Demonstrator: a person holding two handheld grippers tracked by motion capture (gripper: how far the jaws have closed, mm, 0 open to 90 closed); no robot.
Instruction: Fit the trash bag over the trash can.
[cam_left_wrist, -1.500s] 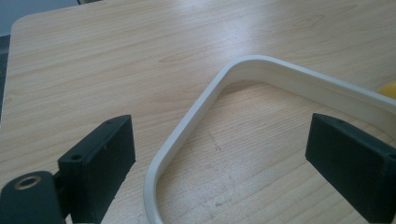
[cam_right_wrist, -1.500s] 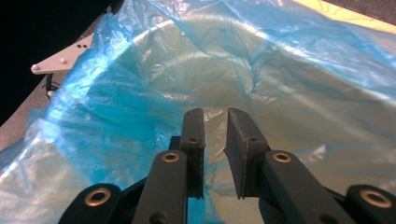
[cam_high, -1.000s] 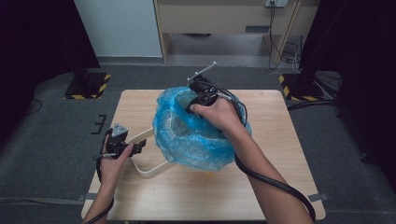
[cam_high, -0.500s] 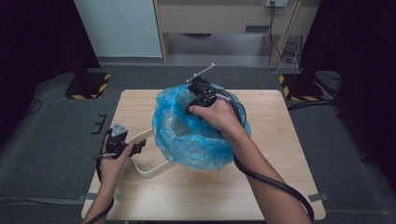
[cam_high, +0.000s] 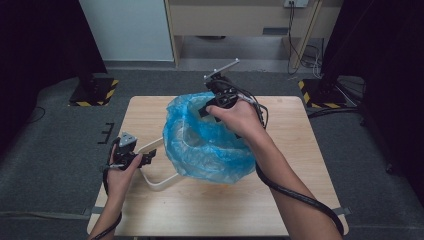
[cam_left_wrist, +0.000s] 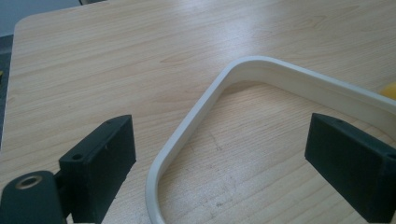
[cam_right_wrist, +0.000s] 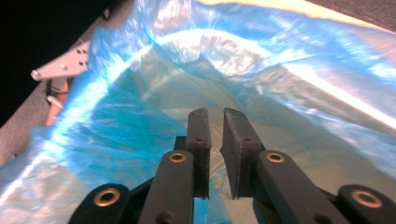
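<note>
While its jaws close on blue bag (cam_high: 210, 145) film, right gripper (cam_right_wrist: 215, 123); left gripper (cam_left_wrist: 224, 154) jaws wide, empty.

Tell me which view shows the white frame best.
The left gripper view: the white frame curves large and sharp between the open jaws, lying on the table. The high view shows it small, partly under the blue bag. The right gripper view gives bag plastic instead.

a wooden table (cam_high: 300, 200) bears a blue bag (cam_high: 210, 150) and a white handle (cam_high: 160, 182).
</note>
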